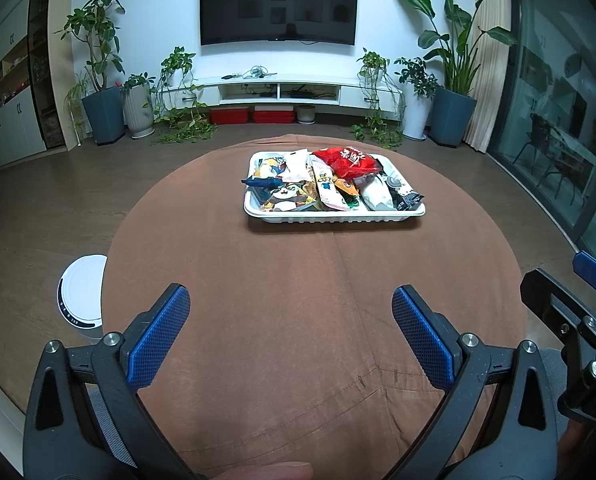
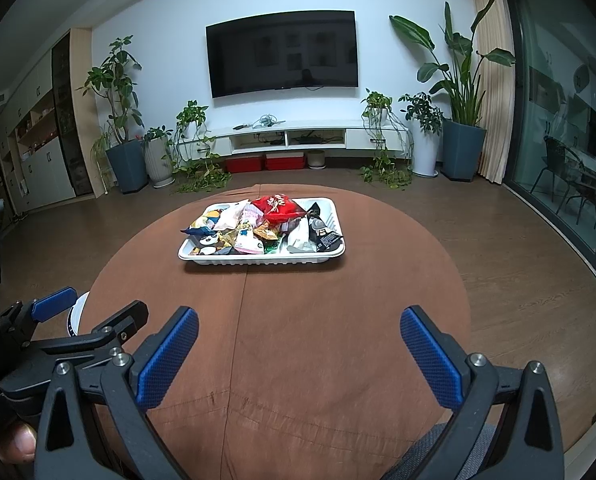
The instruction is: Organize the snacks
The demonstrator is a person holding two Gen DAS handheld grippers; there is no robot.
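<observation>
A white ribbed tray (image 1: 334, 217) (image 2: 257, 259) sits toward the far side of a round table under a brown cloth (image 1: 298, 300) (image 2: 281, 312). Several snack packets are heaped in it, with a red bag (image 1: 348, 162) (image 2: 277, 207) on top and a panda-print packet (image 1: 285, 196) (image 2: 207, 240) at the front left. My left gripper (image 1: 290, 298) hangs open over the near part of the table, nothing between its blue pads. My right gripper (image 2: 299, 318) is open too, beside it and equally far from the tray. Each gripper shows at the edge of the other's view.
A white cylindrical bin (image 1: 82, 295) stands on the wood floor at the table's left. Far back are a wall TV (image 1: 278, 7), a low white console (image 1: 281, 90), potted plants (image 1: 97, 80) and a glass door (image 1: 566, 112) on the right. A thumb (image 2: 15, 442) shows at the lower left.
</observation>
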